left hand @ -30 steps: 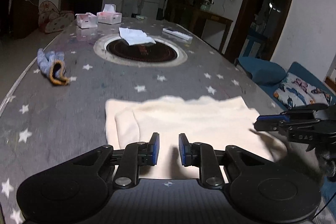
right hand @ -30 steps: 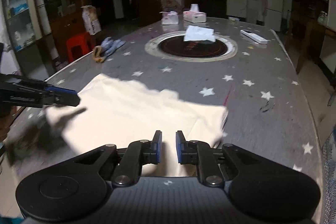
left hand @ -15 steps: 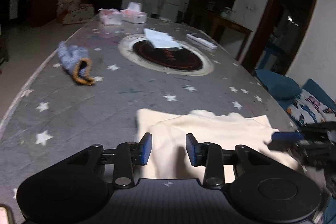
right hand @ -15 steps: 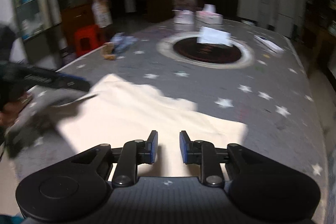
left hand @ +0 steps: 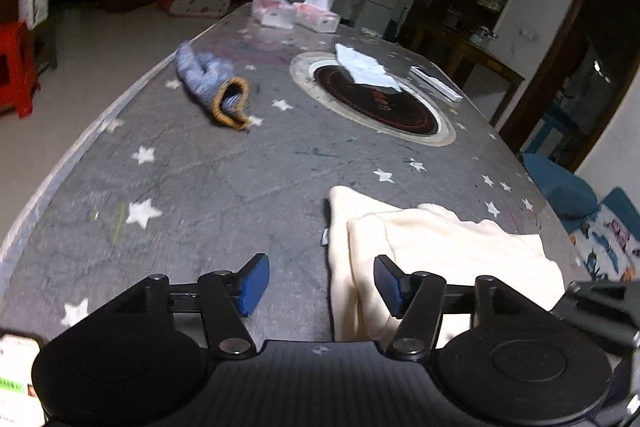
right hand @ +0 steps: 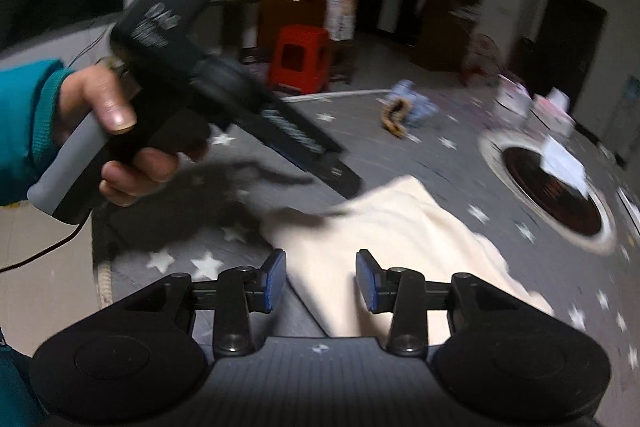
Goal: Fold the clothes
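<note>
Cream garment (left hand: 432, 255) lies in folded layers near the desk's (left hand: 200, 187) near edge, stacked flat so it keeps shape. Left gripper (left hand: 320, 285) and right gripper (right hand: 320, 275) both hang spread and empty above it, apparently clear of the cloth.

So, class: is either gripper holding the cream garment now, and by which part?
Neither. The left gripper and right gripper are open over the cream garment.

A folded cream fabric garment (left hand: 432, 251) lies on the near right of the grey star-printed table (left hand: 200, 187); a blue knitted glove (left hand: 212, 87) lies far left, a round black inset hotplate (left hand: 376, 107) behind the garment.
</note>
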Demonstrator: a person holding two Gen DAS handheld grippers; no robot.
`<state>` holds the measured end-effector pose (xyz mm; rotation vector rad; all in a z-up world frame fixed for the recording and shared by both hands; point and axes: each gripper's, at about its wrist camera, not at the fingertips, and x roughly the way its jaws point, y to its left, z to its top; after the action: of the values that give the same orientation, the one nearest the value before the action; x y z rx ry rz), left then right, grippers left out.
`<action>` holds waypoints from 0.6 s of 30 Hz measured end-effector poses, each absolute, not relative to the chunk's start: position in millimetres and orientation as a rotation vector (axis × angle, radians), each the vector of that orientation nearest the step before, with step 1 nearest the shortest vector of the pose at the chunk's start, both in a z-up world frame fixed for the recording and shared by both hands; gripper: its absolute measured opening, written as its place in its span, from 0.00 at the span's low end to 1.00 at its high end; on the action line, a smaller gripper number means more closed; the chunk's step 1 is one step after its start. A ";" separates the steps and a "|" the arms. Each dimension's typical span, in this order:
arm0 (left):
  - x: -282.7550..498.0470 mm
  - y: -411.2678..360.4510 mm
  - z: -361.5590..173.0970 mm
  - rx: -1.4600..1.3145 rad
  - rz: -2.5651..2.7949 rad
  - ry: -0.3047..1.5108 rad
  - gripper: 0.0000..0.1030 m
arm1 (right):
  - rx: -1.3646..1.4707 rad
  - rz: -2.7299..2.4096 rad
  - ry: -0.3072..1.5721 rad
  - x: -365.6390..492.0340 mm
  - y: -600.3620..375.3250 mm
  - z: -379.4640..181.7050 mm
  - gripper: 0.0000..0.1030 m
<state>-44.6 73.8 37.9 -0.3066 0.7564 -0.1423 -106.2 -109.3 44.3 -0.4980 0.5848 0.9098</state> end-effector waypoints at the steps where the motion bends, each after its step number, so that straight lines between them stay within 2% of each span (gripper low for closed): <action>1: -45.1 75.3 37.7 -0.319 -0.142 0.760 0.63 | -0.521 0.916 0.579 -107.2 -100.8 41.3 0.43; 6: -47.7 79.8 38.2 -0.369 -0.147 0.767 0.75 | -0.590 0.909 0.577 -107.8 -79.5 27.5 0.40; 7: -47.4 79.3 38.6 -0.373 -0.152 0.766 0.75 | -0.590 0.898 0.577 -107.5 -78.8 26.4 0.36; 8: -47.1 78.5 38.9 -0.377 -0.157 0.767 0.76 | -0.590 0.886 0.577 -107.2 -78.2 25.3 0.25; 9: -46.1 77.9 38.6 -0.387 -0.163 0.771 0.77 | -0.582 0.877 0.578 -106.4 -78.6 25.3 0.19; 11: -43.4 77.3 37.0 -0.419 -0.177 0.785 0.78 | -0.521 0.874 0.586 -102.4 -84.9 31.3 0.14; 18: -28.5 76.5 26.7 -0.614 -0.243 0.867 0.76 | -0.381 0.862 0.560 -99.9 -111.7 58.0 0.11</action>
<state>-28.5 76.5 26.7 -0.6139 0.8665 -0.2430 -99.9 -111.7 58.0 -0.3809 0.5601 0.8624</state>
